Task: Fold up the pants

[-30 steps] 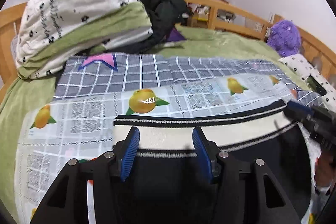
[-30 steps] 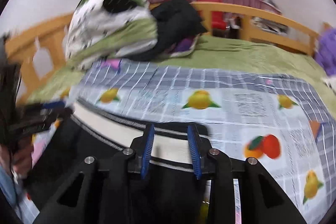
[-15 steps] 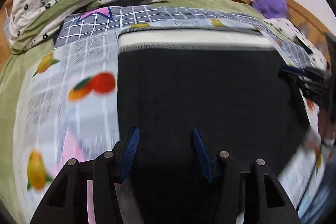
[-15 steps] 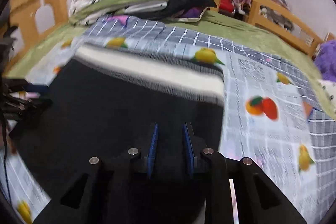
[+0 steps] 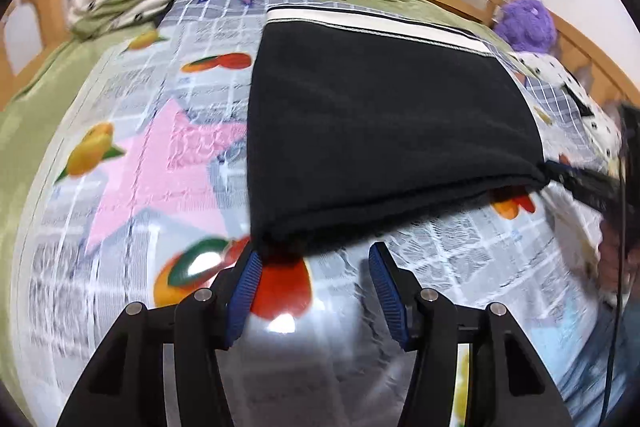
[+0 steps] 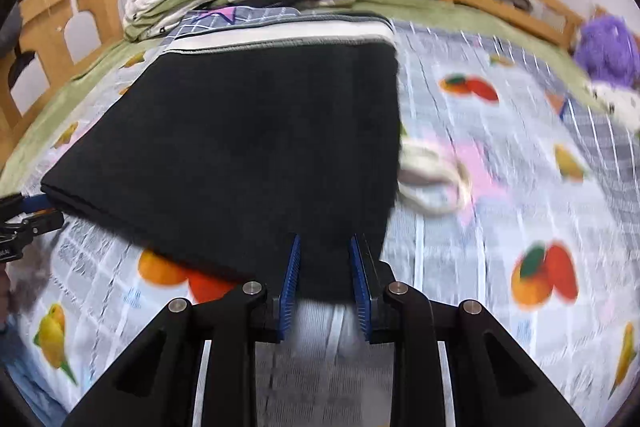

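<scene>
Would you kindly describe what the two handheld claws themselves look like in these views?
Both are alike. The left claw has matte black angular arms with triangular cut-outs, silver round pivot bolts, and two ridged blue pads on its fingers. The right claw has the same black frame, silver bolts and ribbed blue pads. In the left wrist view, a thin black cable hangs beside the right claw.

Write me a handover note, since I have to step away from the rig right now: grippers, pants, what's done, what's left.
Left gripper: open, its left pad beside the near left corner of the black fleece pants.
Right gripper: narrow jaws straddle the near right corner; grip unclear.
Pants: flat on the fruit-print sheet, white striped waistband at the far edge.
Done: folded to a layered rectangle.
Left: probably take both near corners and fold toward the waistband.
</scene>
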`<control>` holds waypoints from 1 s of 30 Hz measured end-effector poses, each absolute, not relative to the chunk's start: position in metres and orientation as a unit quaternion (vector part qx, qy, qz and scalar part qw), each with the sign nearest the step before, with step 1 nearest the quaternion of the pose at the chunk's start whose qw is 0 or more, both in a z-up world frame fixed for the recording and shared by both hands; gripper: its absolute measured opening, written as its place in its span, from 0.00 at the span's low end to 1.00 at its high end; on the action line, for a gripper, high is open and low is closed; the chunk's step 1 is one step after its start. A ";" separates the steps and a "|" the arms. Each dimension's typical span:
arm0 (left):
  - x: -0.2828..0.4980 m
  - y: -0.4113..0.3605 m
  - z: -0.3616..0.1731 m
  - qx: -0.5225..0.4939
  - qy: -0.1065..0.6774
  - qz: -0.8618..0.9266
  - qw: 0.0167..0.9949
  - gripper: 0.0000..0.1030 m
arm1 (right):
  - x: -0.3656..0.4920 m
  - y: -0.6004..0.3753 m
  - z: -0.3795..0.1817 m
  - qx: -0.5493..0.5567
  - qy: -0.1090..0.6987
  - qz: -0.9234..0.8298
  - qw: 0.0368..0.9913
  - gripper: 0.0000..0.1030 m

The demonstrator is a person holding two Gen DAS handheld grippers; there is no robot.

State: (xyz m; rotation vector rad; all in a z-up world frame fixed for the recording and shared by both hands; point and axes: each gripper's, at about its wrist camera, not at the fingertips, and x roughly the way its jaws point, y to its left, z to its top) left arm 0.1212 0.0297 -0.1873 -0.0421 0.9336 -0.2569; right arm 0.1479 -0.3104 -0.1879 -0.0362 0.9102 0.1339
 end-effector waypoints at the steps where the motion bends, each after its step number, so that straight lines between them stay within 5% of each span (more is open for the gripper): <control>1: 0.117 0.030 -0.182 -0.030 0.450 -0.128 0.883 0.50 | 0.141 -0.314 -0.185 -0.008 0.439 0.062 0.896 0.25; 11: 0.063 0.002 -0.096 -0.031 0.388 -0.090 0.917 0.52 | 0.081 -0.312 -0.117 0.021 0.429 0.036 0.902 0.37; 19: 0.008 -0.030 -0.041 0.001 0.325 -0.057 0.944 0.78 | 0.022 -0.299 -0.047 0.008 0.380 0.020 0.925 0.42; 21: 0.000 -0.032 -0.034 -0.003 0.315 -0.048 0.948 0.78 | 0.007 -0.297 -0.042 0.006 0.372 0.014 0.928 0.52; 23: -0.006 -0.031 -0.033 -0.019 0.312 -0.052 0.948 0.78 | -0.010 -0.296 -0.041 0.006 0.349 0.006 0.937 0.79; 30: -0.016 -0.027 -0.051 -0.027 0.335 -0.051 0.941 0.78 | -0.025 -0.289 -0.051 -0.027 0.350 -0.005 0.936 0.88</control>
